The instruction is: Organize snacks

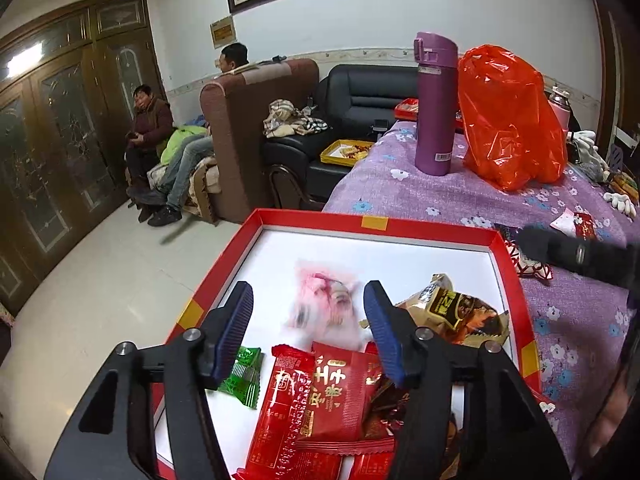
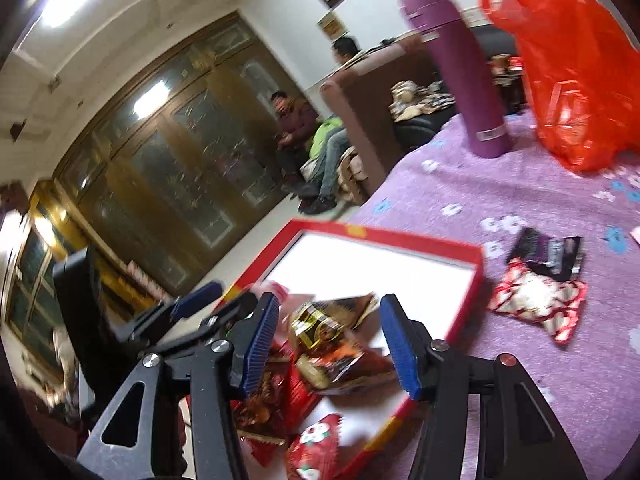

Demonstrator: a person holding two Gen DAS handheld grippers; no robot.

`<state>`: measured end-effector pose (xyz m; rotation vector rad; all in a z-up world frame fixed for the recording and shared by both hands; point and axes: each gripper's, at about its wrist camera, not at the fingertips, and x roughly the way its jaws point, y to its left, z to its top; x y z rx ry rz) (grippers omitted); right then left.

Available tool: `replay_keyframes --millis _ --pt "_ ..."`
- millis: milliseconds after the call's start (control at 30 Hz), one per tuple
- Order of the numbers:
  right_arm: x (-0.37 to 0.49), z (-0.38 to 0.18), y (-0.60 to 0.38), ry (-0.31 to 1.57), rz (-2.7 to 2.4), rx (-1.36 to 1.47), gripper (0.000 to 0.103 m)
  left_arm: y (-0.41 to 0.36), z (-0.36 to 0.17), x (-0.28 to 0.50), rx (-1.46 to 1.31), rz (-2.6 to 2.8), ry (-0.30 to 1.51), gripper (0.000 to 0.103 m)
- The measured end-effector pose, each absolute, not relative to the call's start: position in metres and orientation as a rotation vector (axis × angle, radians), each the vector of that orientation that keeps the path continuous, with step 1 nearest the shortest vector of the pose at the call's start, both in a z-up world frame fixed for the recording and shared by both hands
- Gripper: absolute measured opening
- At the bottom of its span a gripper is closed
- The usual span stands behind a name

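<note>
Snacks lie in the red tray (image 1: 516,280); left gripper (image 1: 308,312) fingers apart over a blurred pink packet (image 1: 324,300), right gripper (image 2: 328,328) fingers apart, empty.

Both hand-held grippers, left (image 1: 308,320) and right (image 2: 328,340), gape.

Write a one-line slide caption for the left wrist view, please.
Open left gripper over a red box of snacks, a blurred pink packet between its fingers.
</note>
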<state>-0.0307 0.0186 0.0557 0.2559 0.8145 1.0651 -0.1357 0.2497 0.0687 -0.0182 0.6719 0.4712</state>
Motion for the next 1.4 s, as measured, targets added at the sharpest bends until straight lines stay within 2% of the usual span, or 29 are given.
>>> replay_keyframes --millis 233,433,567,700,1033,1400 --pt "0.021 0.063 -0.058 0.817 0.888 0.502 0.059 0.218 0.082 -0.125 0.041 0.354 0.659 0.057" --pt "0.062 0.074 -0.122 0.835 0.709 0.498 0.066 0.187 0.096 -0.095 0.038 0.206 0.676 0.059" --pt "0.089 0.047 -0.163 0.860 0.657 0.603 0.066 0.169 0.096 -0.070 0.005 0.123 0.739 0.059" --pt "0.114 0.014 -0.184 0.965 0.662 0.765 0.065 0.147 0.096 -0.033 0.007 0.089 0.781 0.059" --pt "0.118 0.020 -0.206 0.903 0.612 0.781 0.066 0.098 0.062 0.050 0.075 0.066 0.927 0.059" --pt "0.118 0.010 -0.167 0.999 0.528 0.487 0.066 0.079 0.065 0.041 0.146 0.065 0.931 0.059"
